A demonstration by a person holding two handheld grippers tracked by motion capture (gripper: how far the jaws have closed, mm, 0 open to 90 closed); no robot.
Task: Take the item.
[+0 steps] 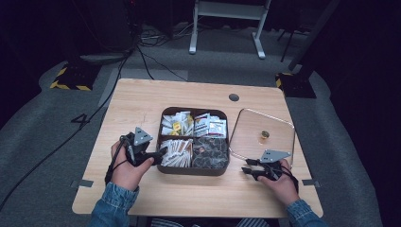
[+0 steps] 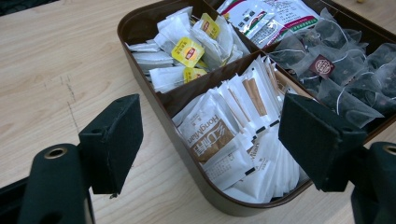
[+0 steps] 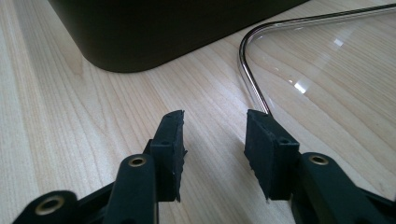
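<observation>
- The clear lid (image 3: 327, 70) lies flat on the tabletop (image 3: 93, 116), its rim corner touching the right gripper's (image 3: 214, 140) right finger; glassy, stiff, probably slippery and breakable, so grip the rim edge.
- Right fingers are spread, empty, low over the wood.
- The left gripper (image 2: 210, 140), fingers spread wide, straddles the brown box's (image 2: 135, 28) sachet (image 2: 210, 135) compartment.
</observation>
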